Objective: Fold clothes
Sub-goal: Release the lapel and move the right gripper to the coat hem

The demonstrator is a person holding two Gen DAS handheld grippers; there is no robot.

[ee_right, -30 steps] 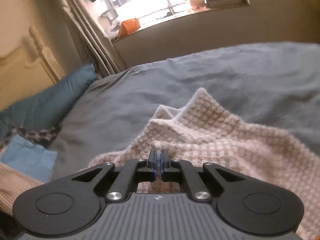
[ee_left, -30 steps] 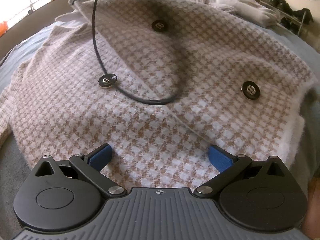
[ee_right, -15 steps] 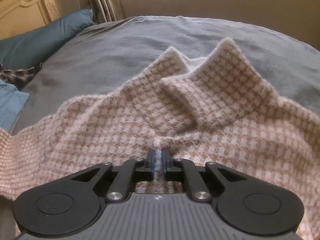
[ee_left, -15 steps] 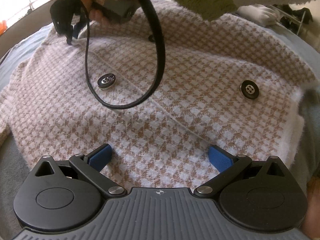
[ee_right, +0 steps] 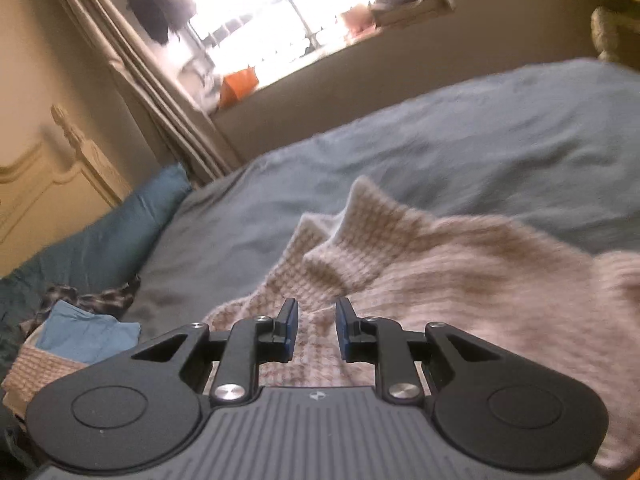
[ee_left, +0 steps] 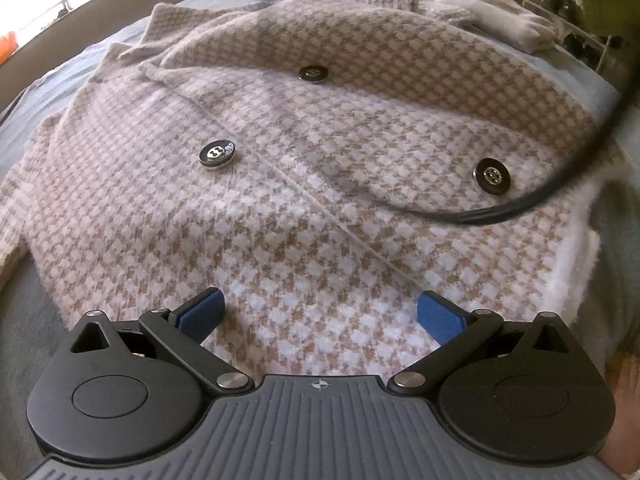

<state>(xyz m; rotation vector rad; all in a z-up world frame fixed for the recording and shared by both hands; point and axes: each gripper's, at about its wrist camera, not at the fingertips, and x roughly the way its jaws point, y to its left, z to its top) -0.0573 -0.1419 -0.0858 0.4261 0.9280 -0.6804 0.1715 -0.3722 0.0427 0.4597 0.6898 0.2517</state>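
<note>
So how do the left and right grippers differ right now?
The left gripper has its jaws spread wide, while the right gripper shows only a narrow gap, its jaws having just been opening. The left hangs close over the coat's buttoned front; the right sits near the collar, its view blurred. Neither holds any fabric, and both have blue pads.

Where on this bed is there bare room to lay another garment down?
Bare blue bedcover stretches between the houndstooth jacket's collar and the window wall. It is crowded by the teal pillow, with blue folded cloth piled there, and near the white clothes.
</note>
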